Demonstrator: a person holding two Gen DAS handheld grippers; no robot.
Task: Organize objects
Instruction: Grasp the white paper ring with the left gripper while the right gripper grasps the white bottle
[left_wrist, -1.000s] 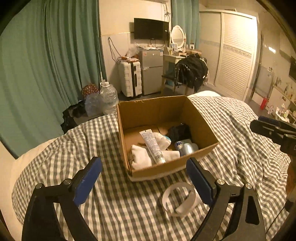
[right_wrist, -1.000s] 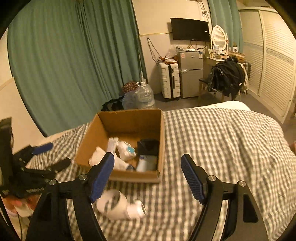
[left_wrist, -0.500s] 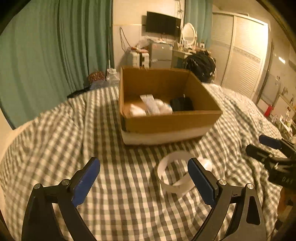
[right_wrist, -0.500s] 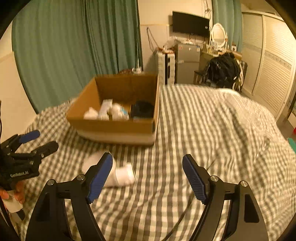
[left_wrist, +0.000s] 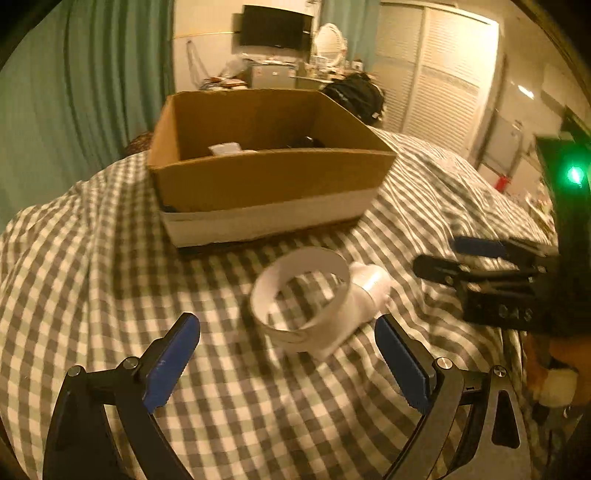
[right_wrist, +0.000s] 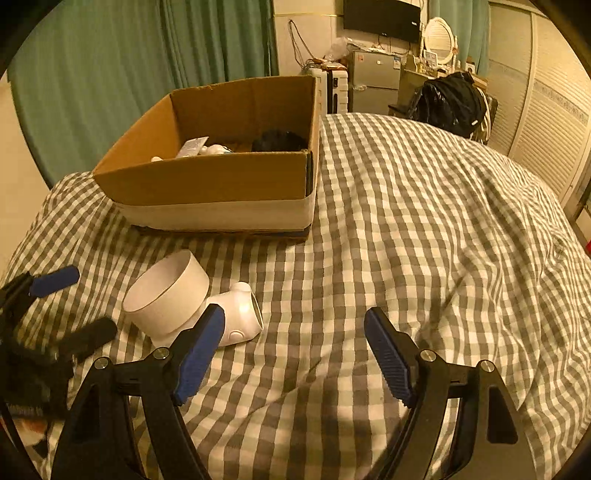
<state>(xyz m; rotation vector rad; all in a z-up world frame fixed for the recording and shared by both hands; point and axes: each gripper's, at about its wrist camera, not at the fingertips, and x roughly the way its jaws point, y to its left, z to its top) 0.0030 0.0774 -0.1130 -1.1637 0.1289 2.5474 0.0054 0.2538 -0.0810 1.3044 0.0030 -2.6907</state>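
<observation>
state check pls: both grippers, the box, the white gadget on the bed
left gripper: open, empty, low over the bed.
right gripper: open, empty.
cardboard box: open-topped, upright on the checked bedspread, items inside.
white device with ring band: on its side on the bedspread, outside the box, ungripped.

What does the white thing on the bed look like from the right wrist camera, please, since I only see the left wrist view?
Observer: The white device is a wide open cup joined to a rounded body, and the body has a round button on its near side.
Operator: Thank you. Is the right gripper holding anything?
Observer: No, the right gripper is open with nothing between its fingers, over the checked bedding just right of the device.
</observation>
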